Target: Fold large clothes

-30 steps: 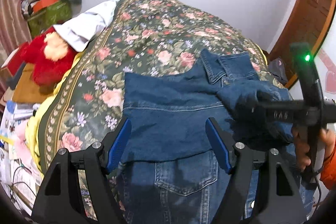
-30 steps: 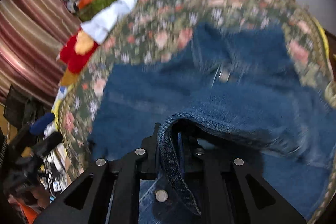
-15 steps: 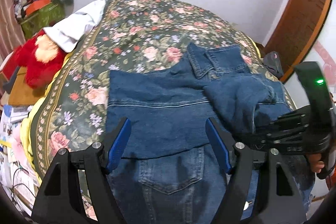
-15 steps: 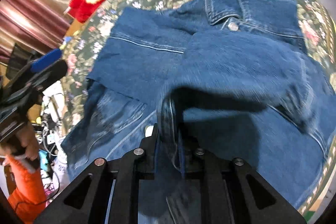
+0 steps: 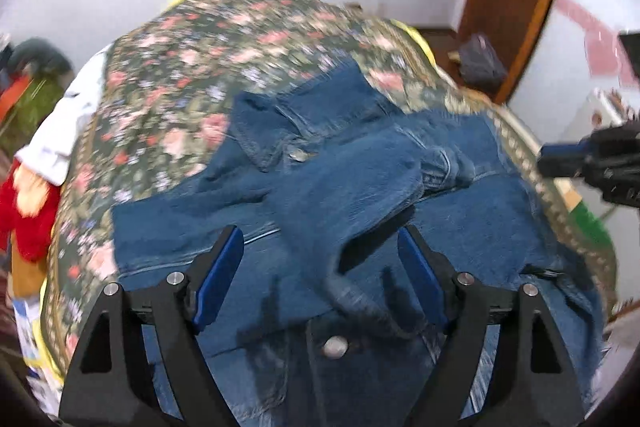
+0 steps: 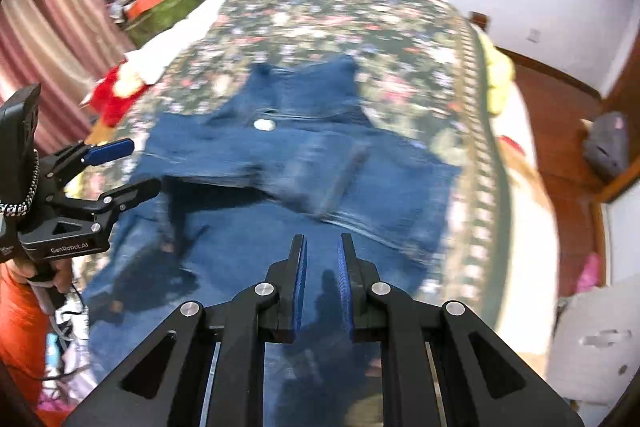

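In the left wrist view, a red stuffed toy [image 5: 28, 215] sits at the left edge of the frame, just beside the bed [image 5: 168, 67] with its flowered cover. A denim jacket [image 5: 360, 195] lies spread across the middle of the frame on that cover, collar toward the upper centre and one sleeve [image 5: 348, 199] folded across its front. The left gripper [image 5: 320, 263] hovers at the bottom centre, its jaws wide apart with nothing between them. At the right edge, the right gripper [image 5: 560, 159] shows only in part.

In the right wrist view, the left gripper [image 6: 124, 167] appears at the left edge, spread wide above the jacket's [image 6: 304, 187] left side. The right gripper [image 6: 322, 259] stands at the bottom centre, jaws narrowly parted and empty, above the jacket's lower part. A wooden floor [image 6: 560, 131] fills the right of the frame.
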